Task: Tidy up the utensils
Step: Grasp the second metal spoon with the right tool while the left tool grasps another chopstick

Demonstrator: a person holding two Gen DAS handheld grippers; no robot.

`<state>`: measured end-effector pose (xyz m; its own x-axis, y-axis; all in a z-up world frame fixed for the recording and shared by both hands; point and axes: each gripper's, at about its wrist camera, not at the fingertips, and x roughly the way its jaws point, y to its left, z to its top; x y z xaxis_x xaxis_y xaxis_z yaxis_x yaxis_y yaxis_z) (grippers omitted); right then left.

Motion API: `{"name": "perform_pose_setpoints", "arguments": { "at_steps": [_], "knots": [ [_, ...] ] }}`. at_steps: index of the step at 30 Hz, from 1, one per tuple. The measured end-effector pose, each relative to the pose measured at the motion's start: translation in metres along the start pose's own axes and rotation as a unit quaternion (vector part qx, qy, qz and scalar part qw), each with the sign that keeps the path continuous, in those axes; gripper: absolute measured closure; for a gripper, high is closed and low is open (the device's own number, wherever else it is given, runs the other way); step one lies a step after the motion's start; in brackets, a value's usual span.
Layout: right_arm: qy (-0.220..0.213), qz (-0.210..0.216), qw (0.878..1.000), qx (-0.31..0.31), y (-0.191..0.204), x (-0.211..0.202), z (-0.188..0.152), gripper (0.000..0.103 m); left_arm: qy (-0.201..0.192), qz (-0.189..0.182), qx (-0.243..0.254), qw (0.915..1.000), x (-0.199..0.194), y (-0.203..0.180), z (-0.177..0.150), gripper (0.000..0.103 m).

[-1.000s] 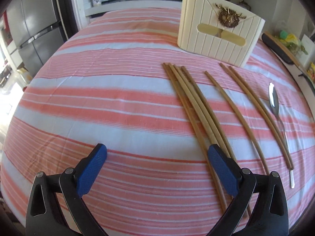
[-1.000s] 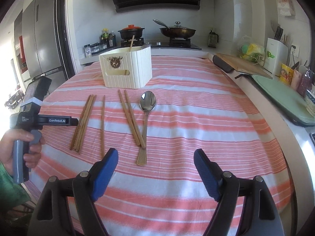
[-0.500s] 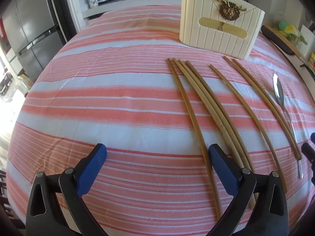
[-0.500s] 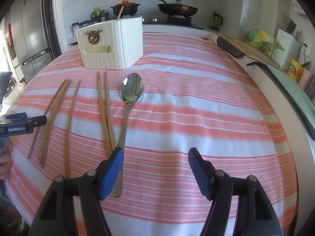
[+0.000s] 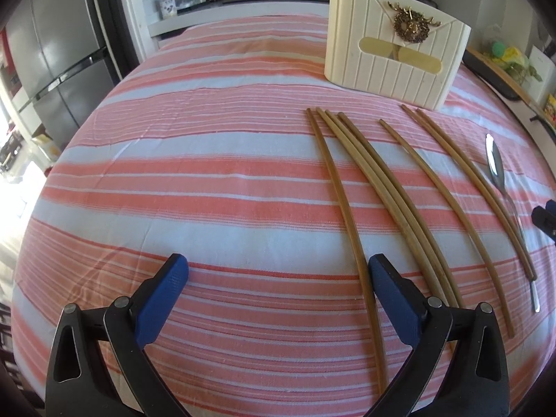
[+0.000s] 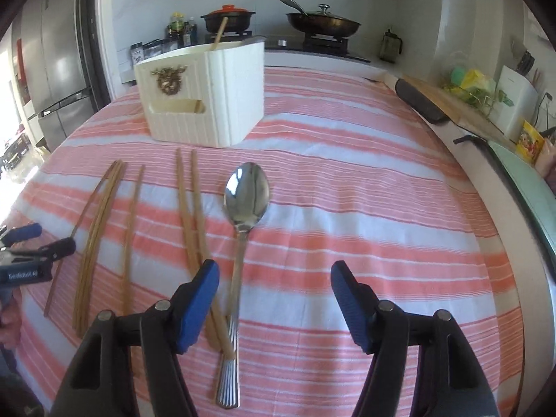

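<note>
A metal spoon (image 6: 239, 260) lies on the striped cloth, its handle running between the fingers of my right gripper (image 6: 274, 271), close to the left finger. That gripper is open and its pads touch nothing. A pair of wooden chopsticks (image 6: 189, 208) lies just left of the spoon, then a single chopstick (image 6: 132, 215) and a bundle (image 6: 97, 215). My left gripper (image 5: 278, 267) hovers open over bare cloth, its right finger beside the leftmost chopstick (image 5: 344, 208). The cream utensil holder (image 6: 208, 104) stands behind, with one chopstick (image 6: 219, 33) upright in it.
The table's right edge meets a counter with a cutting board (image 6: 451, 104) and a knife block (image 6: 517, 100). A stove with pots (image 6: 323, 22) and a fridge (image 6: 59, 69) stand behind the table. A hand holds the left gripper (image 6: 38, 243) at the left edge.
My right gripper has come forward and down over the spoon's handle, with its jaws a little narrower. The left gripper has hardly moved.
</note>
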<state>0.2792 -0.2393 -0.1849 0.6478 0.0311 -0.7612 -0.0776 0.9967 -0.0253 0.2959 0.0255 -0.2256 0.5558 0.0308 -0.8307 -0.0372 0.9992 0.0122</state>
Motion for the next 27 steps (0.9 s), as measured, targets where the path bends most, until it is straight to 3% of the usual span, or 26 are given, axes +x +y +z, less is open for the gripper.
{"name": "perform_pose_setpoints", "arguments": {
  "at_steps": [4, 7, 13, 20, 27],
  "knots": [
    [0.039, 0.014, 0.998, -0.041, 0.013, 0.026, 0.000, 0.040, -0.007, 0.002, 0.001, 1.0000, -0.001, 0.000, -0.002, 0.000],
    [0.026, -0.022, 0.997, -0.068, 0.016, 0.023, -0.005, 0.043, -0.005, 0.004, 0.006, 1.0000, -0.004, 0.003, -0.004, 0.000],
    [0.039, -0.041, 0.997, -0.048, -0.010, 0.012, -0.015, 0.043, 0.005, 0.004, 0.010, 0.9999, -0.006, 0.020, -0.008, 0.000],
    [0.055, -0.006, 0.994, -0.094, -0.012, 0.007, -0.019, 0.041, 0.053, -0.026, 0.068, 0.9959, 0.002, 0.021, 0.009, 0.000],
    [0.061, 0.033, 0.993, -0.094, -0.011, 0.028, 0.003, 0.041, 0.071, -0.046, 0.073, 0.9937, 0.027, 0.013, 0.042, 0.000]
  ]
}}
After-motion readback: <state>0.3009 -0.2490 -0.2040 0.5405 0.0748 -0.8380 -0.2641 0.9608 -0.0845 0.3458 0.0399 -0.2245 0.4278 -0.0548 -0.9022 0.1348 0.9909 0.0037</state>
